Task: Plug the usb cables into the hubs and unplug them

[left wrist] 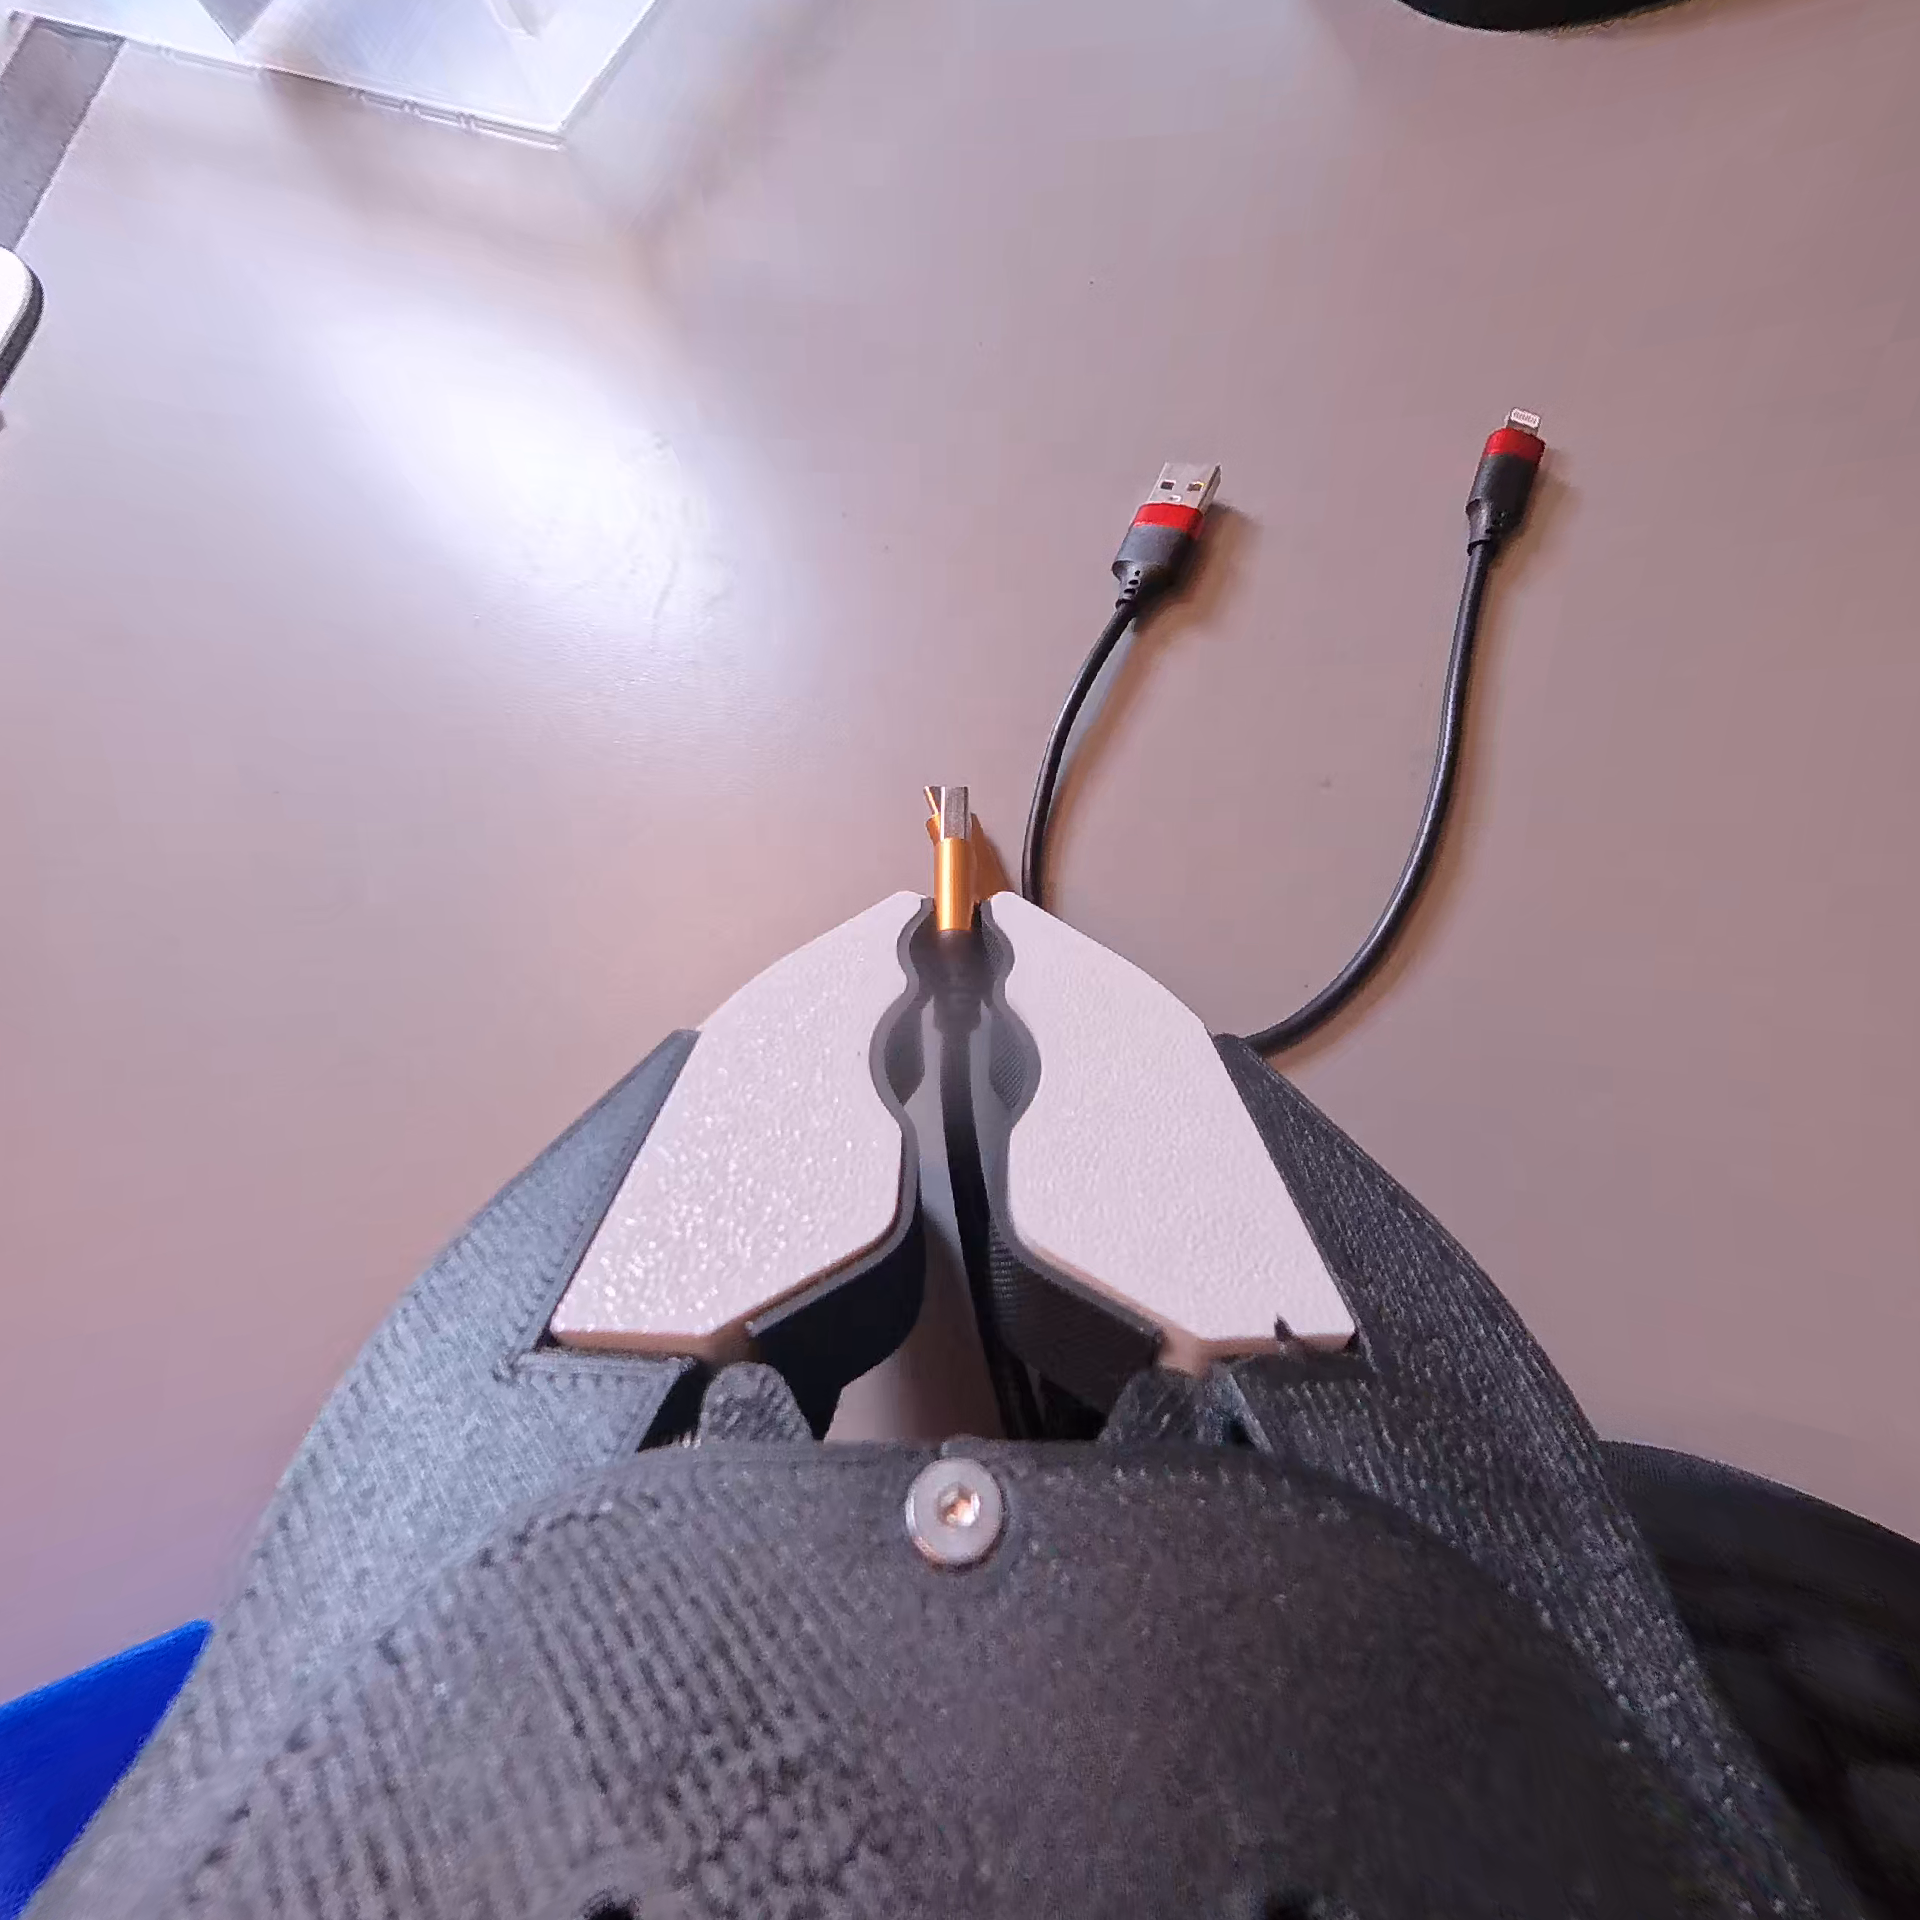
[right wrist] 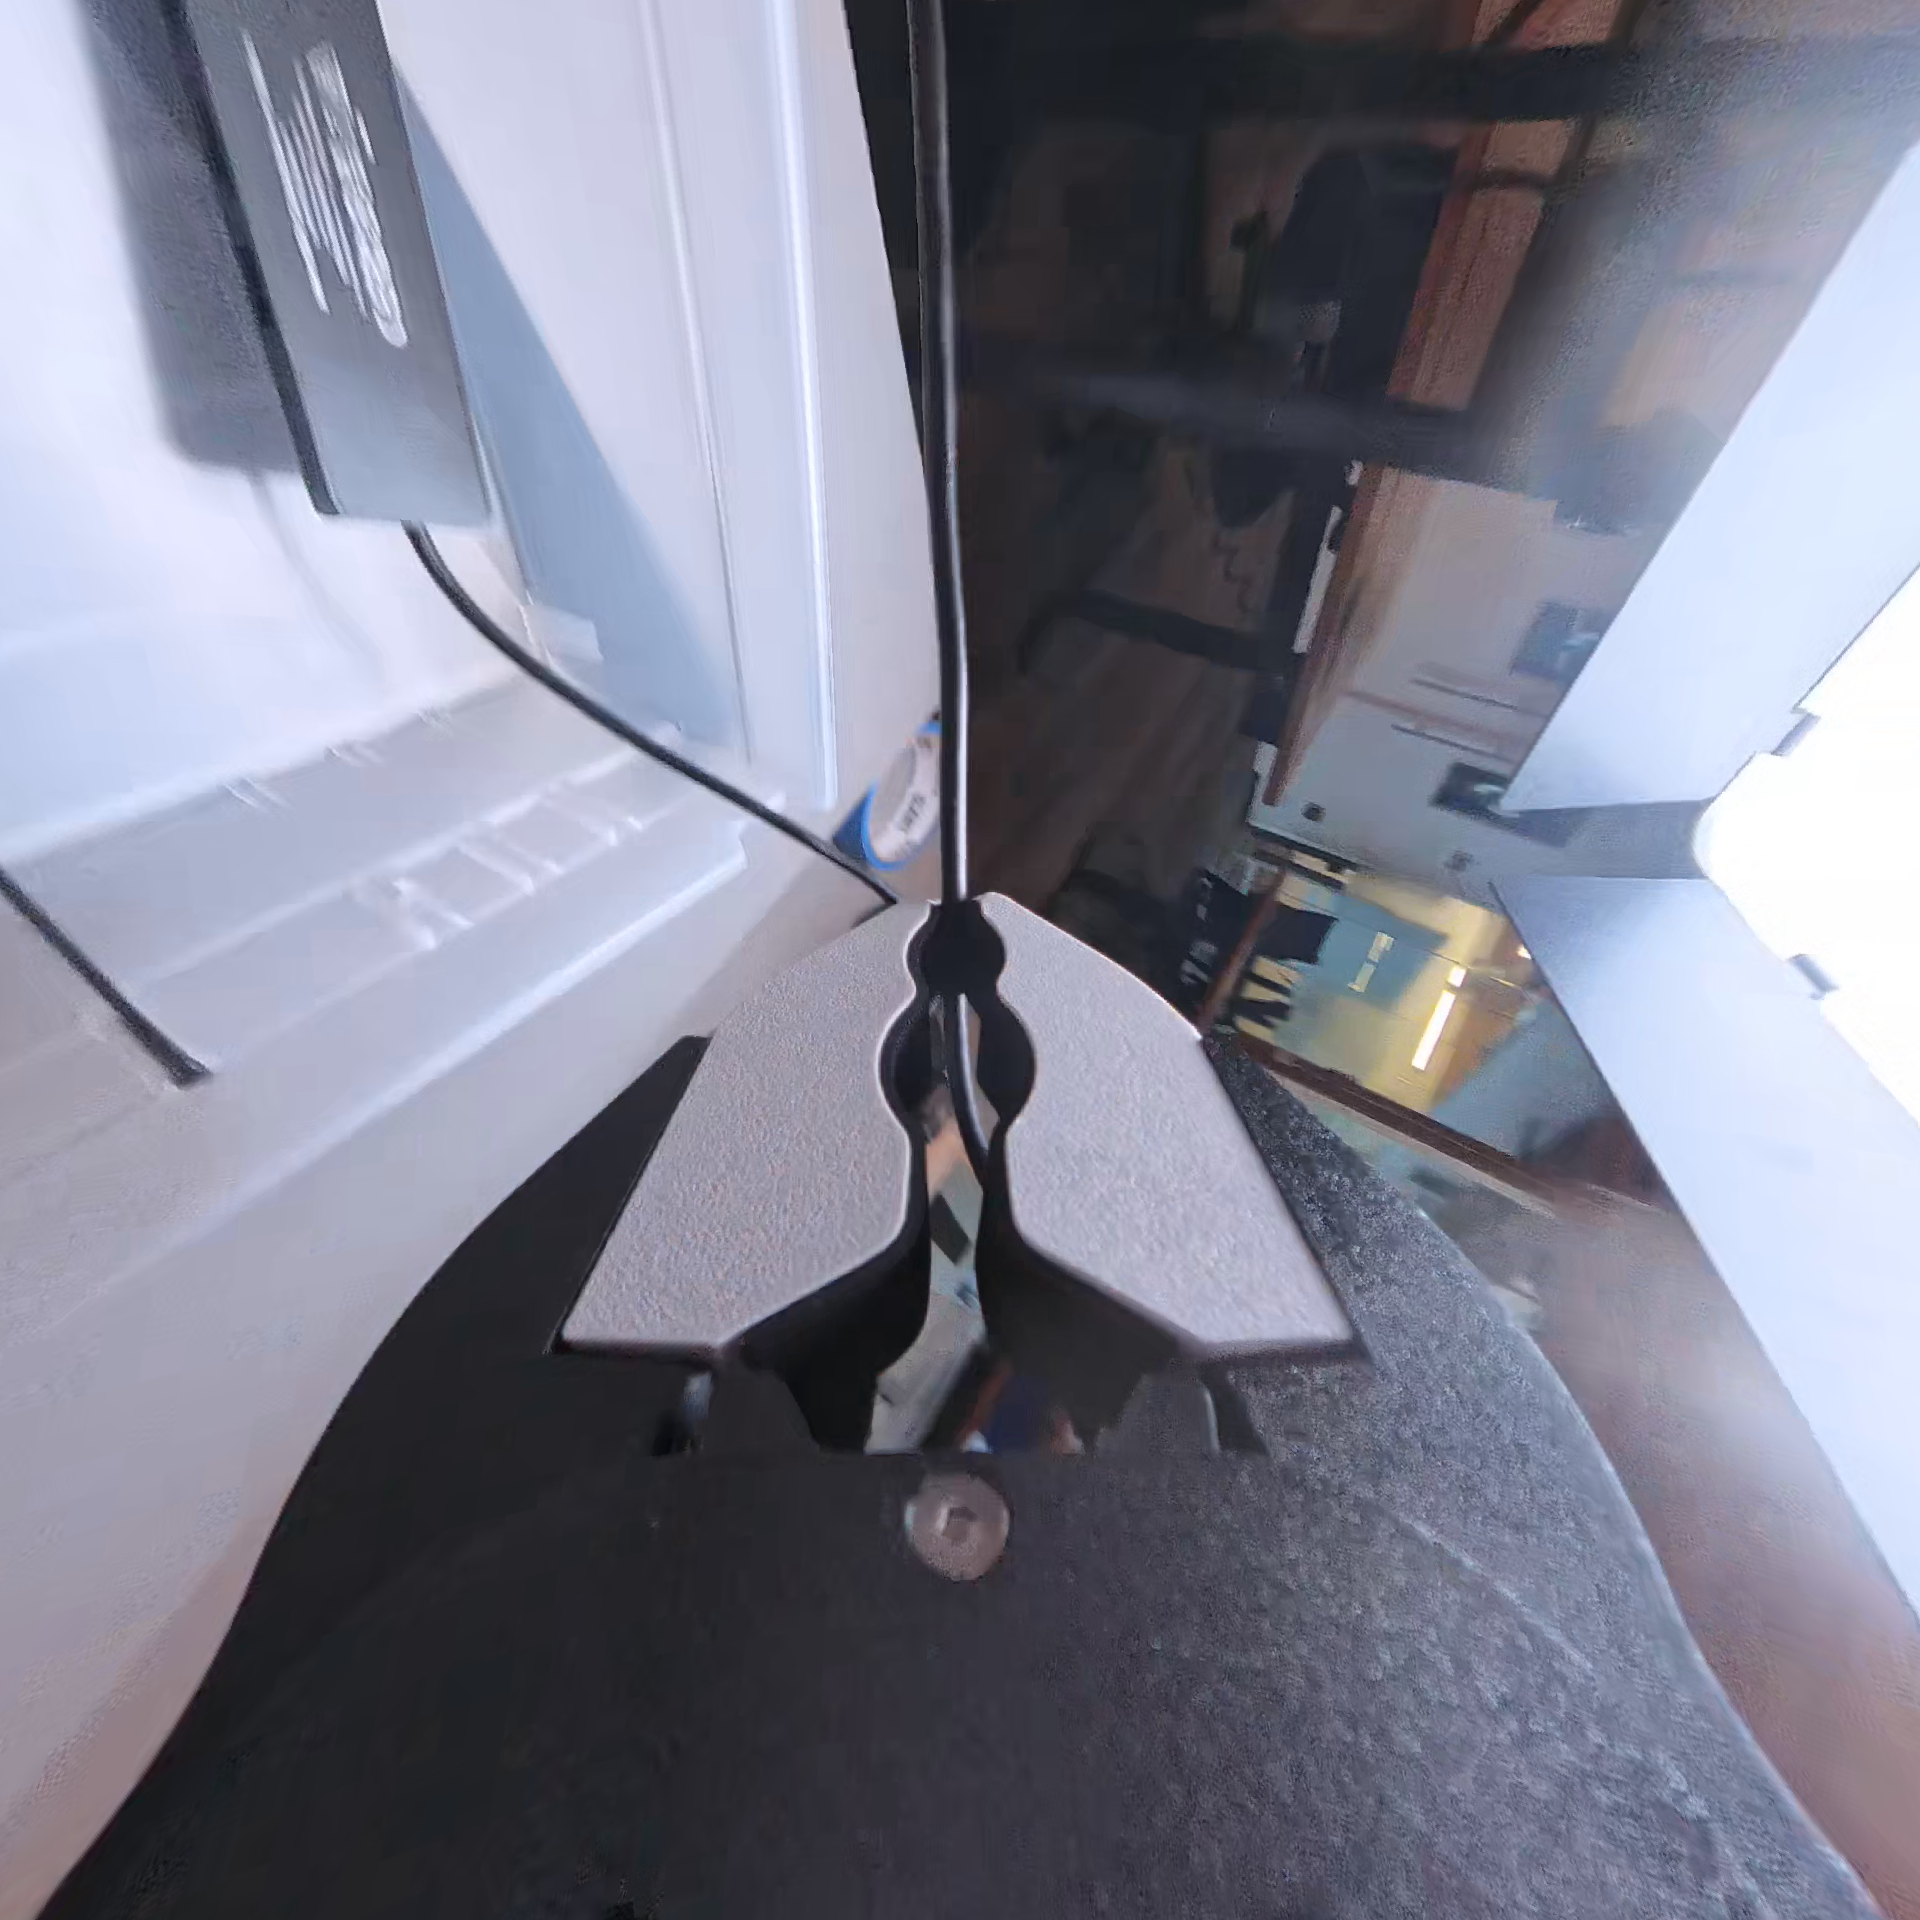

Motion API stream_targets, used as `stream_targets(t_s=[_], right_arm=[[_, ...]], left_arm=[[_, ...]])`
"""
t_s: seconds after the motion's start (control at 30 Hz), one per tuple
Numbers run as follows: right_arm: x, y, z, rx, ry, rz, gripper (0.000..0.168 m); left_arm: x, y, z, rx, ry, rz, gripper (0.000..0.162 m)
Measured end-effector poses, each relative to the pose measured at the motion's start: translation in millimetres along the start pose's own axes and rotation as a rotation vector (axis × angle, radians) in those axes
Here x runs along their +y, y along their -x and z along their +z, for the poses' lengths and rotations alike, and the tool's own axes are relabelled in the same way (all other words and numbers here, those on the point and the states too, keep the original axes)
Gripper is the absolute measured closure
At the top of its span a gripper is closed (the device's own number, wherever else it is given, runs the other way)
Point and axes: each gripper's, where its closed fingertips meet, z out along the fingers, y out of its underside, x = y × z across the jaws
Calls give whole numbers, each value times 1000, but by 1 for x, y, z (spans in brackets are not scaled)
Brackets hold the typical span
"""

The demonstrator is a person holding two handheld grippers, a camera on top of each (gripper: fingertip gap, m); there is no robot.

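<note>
In the left wrist view my left gripper [left wrist: 954, 906] is shut on an orange-sleeved cable plug [left wrist: 951, 868]. Its metal tip sticks out past the fingertips, just above the grey table [left wrist: 416, 623]. To its right a black cable [left wrist: 1049, 758] with red-banded plugs lies on the table: a USB-A plug [left wrist: 1174, 514] and a smaller plug [left wrist: 1512, 452]. In the right wrist view my right gripper [right wrist: 956, 914] is shut on a thin black cable [right wrist: 940, 416] that runs straight up out of the frame. That view is tilted and blurred. No hub is clearly in view.
A clear plastic tray [left wrist: 364, 62] stands at the table's far left. A blue patch [left wrist: 94, 1725] shows at the lower left. In the right wrist view a dark box [right wrist: 312, 281] with another black cable [right wrist: 582, 707] sits by white panels [right wrist: 644, 343]; a blue-rimmed roll [right wrist: 904, 810] lies behind.
</note>
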Motion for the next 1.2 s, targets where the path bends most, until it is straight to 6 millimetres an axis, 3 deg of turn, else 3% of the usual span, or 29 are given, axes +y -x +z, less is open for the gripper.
stream_targets(t_s=[0.1,0.23,0.57,0.67,0.83,0.97,1.1,1.2], right_arm=[[21,0,11,53,117,-93,164],[43,-16,11,89,162,-119,164],[63,-31,6,165,274,-417,164],[30,-11,3,116,159,-400,164],[-64,42,-4,-124,-187,-154,164],[-125,68,-10,-320,-438,72,164],[-144,77,-8,-528,-597,350,165],[-126,92,10,-647,-513,493,164]], left_arm=[[1,1,0,6,-6,-11,155],[1,3,1,17,-17,-35,155],[3,4,2,3,-8,-26,155],[2,5,2,2,-7,-16,155],[2,5,1,-9,-7,-7,155],[0,4,-1,-15,-14,2,155],[0,3,0,-12,-10,12,155],[-1,2,0,-13,-12,18,155]])
